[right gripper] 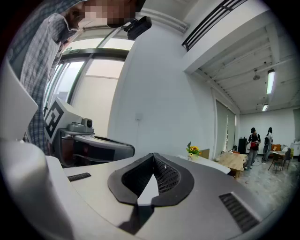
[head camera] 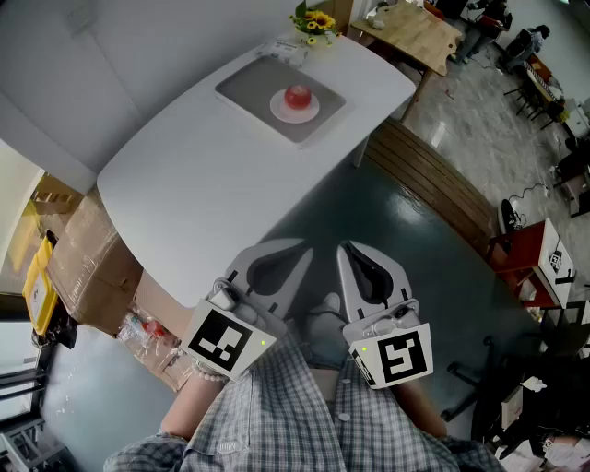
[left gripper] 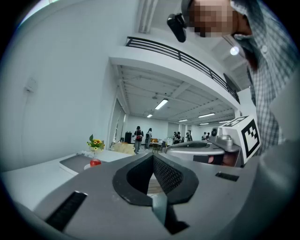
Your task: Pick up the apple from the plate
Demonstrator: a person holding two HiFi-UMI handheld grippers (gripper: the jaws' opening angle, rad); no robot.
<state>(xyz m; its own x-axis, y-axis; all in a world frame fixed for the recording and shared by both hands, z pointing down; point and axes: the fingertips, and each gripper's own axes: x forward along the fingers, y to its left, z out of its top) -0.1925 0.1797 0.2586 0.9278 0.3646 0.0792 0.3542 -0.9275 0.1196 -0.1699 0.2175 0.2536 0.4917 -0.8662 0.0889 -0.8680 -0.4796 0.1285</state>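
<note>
A red apple [head camera: 297, 95] sits on a small pink plate [head camera: 295, 112], which rests on a grey mat [head camera: 249, 85] at the far end of the white table [head camera: 203, 175]. In the left gripper view the apple [left gripper: 95, 162] shows small and far off to the left. Both grippers are held close to my body, off the table's near edge and far from the apple. My left gripper [head camera: 300, 247] has its jaws shut and empty [left gripper: 153, 155]. Beside it, my right gripper [head camera: 344, 248] is also shut with nothing in it [right gripper: 153, 154].
A small vase of yellow flowers [head camera: 312, 23] stands at the table's far edge behind the mat. Cardboard boxes [head camera: 78, 249] lie left of the table, and a wooden bench [head camera: 433, 189] runs along its right. A wooden table [head camera: 415, 32] and people stand farther off.
</note>
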